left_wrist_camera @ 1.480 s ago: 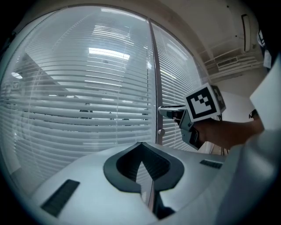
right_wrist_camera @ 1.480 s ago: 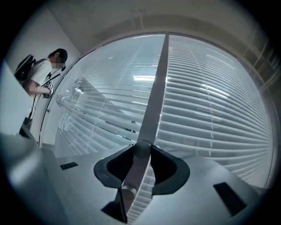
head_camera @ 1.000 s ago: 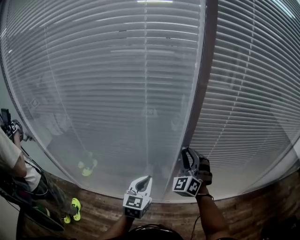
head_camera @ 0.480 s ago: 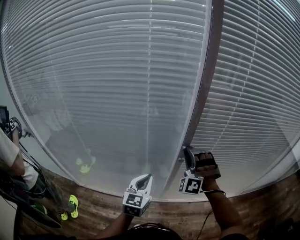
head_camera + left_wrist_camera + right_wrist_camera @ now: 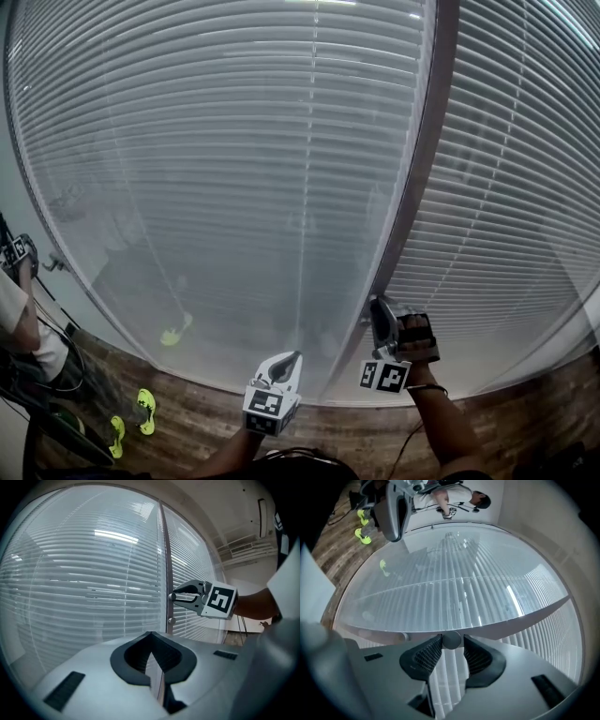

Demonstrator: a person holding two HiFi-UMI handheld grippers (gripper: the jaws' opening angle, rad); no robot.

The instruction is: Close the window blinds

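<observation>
Blinds (image 5: 216,150) across the window ahead. Right gripper (image 5: 450,643) fingers pinching a round knob (image 5: 451,638) on the post (image 5: 419,178); left gripper (image 5: 151,637) fingers together, empty. Knob likely hard, slick: hold by rim, turn gently. Slats light, bendable.

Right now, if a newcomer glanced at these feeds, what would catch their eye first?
White slatted blinds fill nearly the whole head view, split by a dark upright frame right of centre. Near the foot of that frame, the right gripper is clamped on a small round knob. The left gripper hangs shut and empty to its left.
</observation>
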